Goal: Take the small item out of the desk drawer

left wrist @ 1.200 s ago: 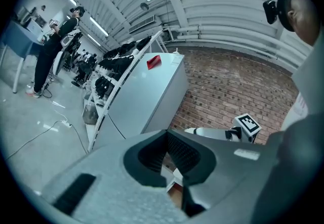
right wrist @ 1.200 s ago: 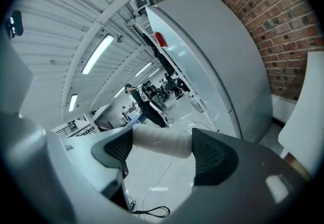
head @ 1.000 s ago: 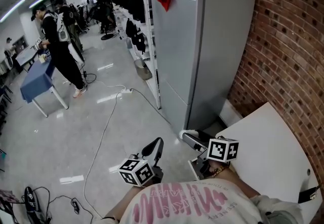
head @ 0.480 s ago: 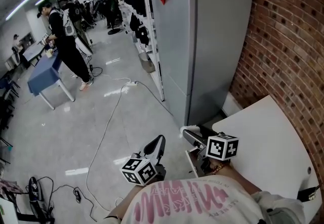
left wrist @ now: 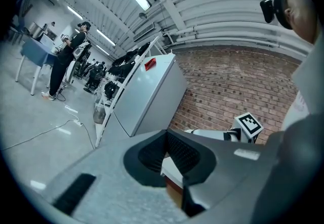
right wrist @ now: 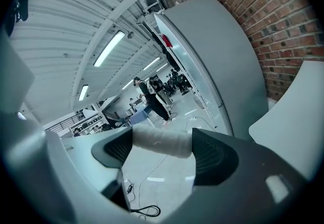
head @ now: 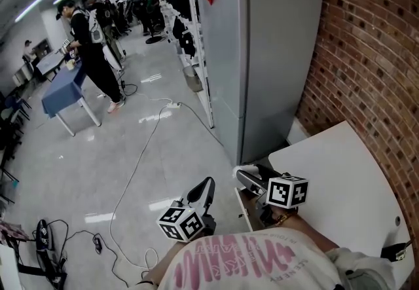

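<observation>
Person wears a white shirt (head: 229, 261) w/ big pink letters on the front, at bottom centre of the head view. A pale sleeve (head: 350, 269) w/ folds shows at bottom right. The left gripper (head: 201, 189) and the right gripper (head: 252, 176) each carry a marker cube (head: 179, 223) w/ black-and-white squares. In the gripper views both bodies are light grey plastic, a bit speckled, w/ rounded edges. The pads (left wrist: 185, 154) are black w/ fine ribs. The left body has a dark rectangular slot (left wrist: 73, 192) at lower left.
</observation>
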Demonstrator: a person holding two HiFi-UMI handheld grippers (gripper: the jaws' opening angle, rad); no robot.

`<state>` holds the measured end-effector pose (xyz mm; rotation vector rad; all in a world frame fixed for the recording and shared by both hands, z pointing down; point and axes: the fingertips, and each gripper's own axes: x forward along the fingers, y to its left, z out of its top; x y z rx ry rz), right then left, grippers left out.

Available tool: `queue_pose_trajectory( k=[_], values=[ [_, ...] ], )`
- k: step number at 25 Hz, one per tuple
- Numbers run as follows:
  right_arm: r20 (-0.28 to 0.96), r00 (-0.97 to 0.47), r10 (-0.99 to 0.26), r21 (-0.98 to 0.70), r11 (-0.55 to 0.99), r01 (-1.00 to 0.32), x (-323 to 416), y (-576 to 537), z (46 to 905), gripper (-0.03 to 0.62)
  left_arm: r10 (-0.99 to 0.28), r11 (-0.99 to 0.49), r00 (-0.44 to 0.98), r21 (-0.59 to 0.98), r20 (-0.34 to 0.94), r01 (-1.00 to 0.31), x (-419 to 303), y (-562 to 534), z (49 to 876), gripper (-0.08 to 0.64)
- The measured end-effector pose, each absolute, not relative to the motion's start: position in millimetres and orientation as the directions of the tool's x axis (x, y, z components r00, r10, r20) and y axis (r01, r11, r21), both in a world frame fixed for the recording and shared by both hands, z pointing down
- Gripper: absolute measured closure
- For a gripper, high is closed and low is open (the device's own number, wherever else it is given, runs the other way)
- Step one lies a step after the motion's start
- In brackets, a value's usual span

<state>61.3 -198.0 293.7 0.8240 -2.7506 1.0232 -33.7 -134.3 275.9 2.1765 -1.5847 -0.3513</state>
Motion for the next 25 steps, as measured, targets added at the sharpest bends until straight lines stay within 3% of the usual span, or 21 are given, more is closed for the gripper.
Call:
queue_pose_trajectory(
  k=[25],
  values=[
    [0.300,-0.860,-0.412,-0.561,0.653,-0.508,108.1,-155.7,320.5,0.218,-0.957,-0.234,0.288,0.482,0.038,-0.844,18.4,-87.2,294.6,0.557]
  ],
)
